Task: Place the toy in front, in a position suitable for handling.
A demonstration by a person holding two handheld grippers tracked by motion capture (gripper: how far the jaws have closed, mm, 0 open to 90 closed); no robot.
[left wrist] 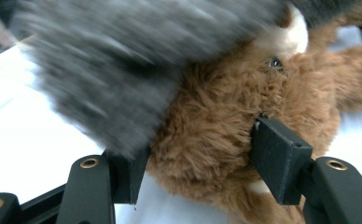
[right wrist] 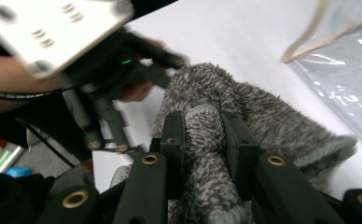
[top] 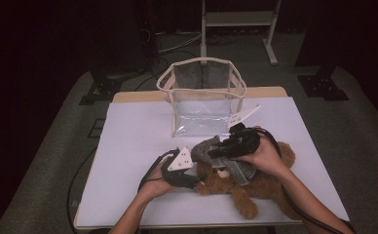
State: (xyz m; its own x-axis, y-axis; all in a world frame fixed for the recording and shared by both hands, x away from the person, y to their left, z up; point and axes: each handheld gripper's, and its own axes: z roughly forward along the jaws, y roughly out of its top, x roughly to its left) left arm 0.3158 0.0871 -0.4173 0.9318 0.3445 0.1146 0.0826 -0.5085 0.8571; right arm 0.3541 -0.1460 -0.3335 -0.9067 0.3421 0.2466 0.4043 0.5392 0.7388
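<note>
Teddy bear (top: pixel 255 187): I see it lying on the white table sheet (top: pixel 128 141), near the front edge, brown and shaggy, with a cream muzzle.
Grey cloth (top: pixel 211 146): a nubbly, towel-like knit draped over the bear's head end, touching it.
Left gripper (top: pixel 189 178): I have its jaws clamped on the bear's furry head, one black pad pressed into each side; the grey cloth hangs over the near pad.
Right gripper (top: pixel 216 152): I have it pinched tight on a fold of the grey cloth, the fabric bunched between the two pads.
Clear bag (top: pixel 204 97): stands open behind the bear, see-through plastic walls with cream fabric trim, boxy in shape.
In the way: my own two grippers crowd close together over the bear's head, and the cloth covers most of its face.
</note>
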